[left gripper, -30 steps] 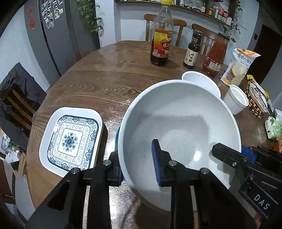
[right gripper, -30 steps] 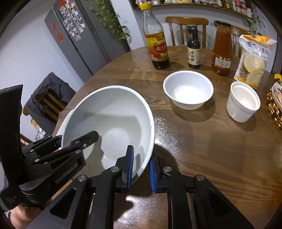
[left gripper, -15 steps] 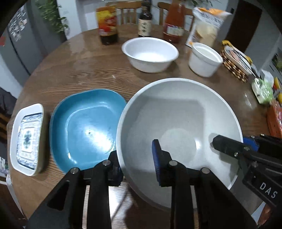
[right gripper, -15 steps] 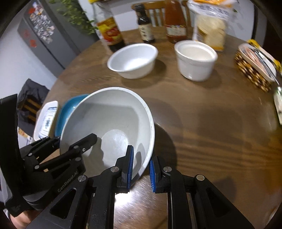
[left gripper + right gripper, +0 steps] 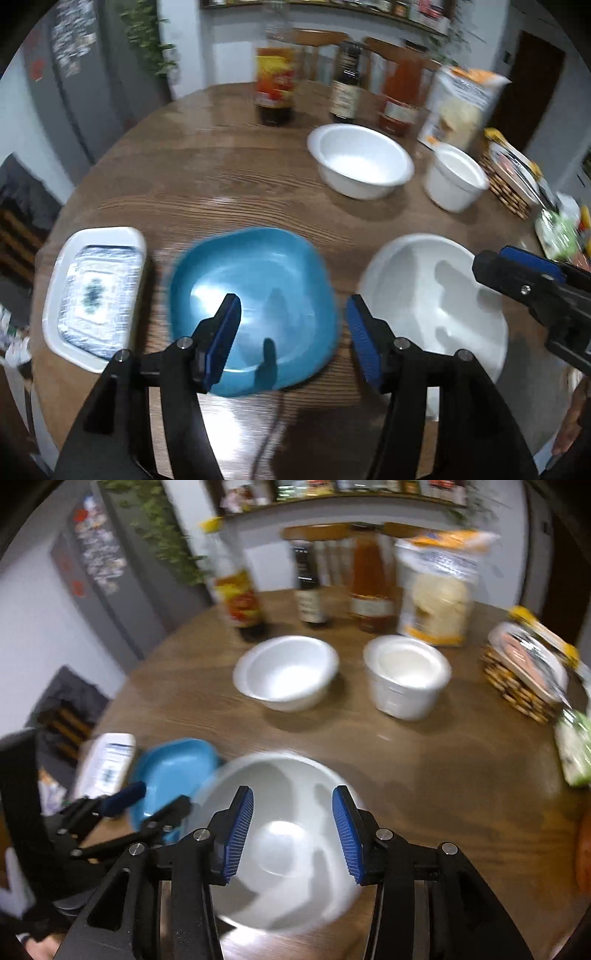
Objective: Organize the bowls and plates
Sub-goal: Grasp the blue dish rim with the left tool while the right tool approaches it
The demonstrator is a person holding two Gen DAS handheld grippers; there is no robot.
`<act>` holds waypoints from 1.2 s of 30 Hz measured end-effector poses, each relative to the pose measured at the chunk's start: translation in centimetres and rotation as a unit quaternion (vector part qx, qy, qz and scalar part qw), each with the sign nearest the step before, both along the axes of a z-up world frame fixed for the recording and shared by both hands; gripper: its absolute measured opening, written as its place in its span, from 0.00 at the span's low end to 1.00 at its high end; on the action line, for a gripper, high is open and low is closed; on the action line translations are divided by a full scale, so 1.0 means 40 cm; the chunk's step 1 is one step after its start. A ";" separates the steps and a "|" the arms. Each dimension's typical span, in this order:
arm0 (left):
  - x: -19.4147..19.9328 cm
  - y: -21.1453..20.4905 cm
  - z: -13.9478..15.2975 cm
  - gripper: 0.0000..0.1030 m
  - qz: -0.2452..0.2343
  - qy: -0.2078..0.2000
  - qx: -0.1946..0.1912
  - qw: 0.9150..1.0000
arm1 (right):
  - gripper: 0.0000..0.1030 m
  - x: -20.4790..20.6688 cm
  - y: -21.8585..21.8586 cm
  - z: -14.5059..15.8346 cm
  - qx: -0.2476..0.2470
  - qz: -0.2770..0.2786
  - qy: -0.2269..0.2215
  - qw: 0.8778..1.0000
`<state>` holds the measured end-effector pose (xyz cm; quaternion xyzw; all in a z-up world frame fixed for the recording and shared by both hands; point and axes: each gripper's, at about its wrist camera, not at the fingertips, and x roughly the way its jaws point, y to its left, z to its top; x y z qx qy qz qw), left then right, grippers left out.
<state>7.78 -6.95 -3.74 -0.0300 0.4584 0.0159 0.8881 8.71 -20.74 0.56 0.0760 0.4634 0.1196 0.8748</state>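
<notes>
The large white bowl (image 5: 284,853) (image 5: 432,306) sits on the wooden table (image 5: 221,177), just right of the blue square plate (image 5: 255,295) (image 5: 170,771). My right gripper (image 5: 291,834) hovers over the bowl, its jaws opening, pads clear of the rim. Above the blue plate my left gripper (image 5: 291,339) is also opening, with nothing held between its pads. A white rectangular plate with a blue pattern (image 5: 96,295) lies left of the blue plate. Farther back stand a smaller white bowl (image 5: 360,162) and a white cup (image 5: 452,177).
Three sauce bottles (image 5: 275,85) and a snack bag (image 5: 461,103) line the table's far side. A woven basket (image 5: 509,181) and green packets (image 5: 557,232) crowd the right edge. Chairs stand behind the table, and a grey fridge (image 5: 74,66) at the back left.
Both grippers let go of the large white bowl and opened. It now rests on the table beside the blue plate. My left gripper shifted left over the blue plate.
</notes>
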 end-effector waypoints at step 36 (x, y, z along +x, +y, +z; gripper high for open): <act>-0.044 0.186 -0.116 0.22 0.064 0.098 -0.085 0.989 | 0.23 0.224 0.292 -0.214 -0.133 0.189 0.140 0.963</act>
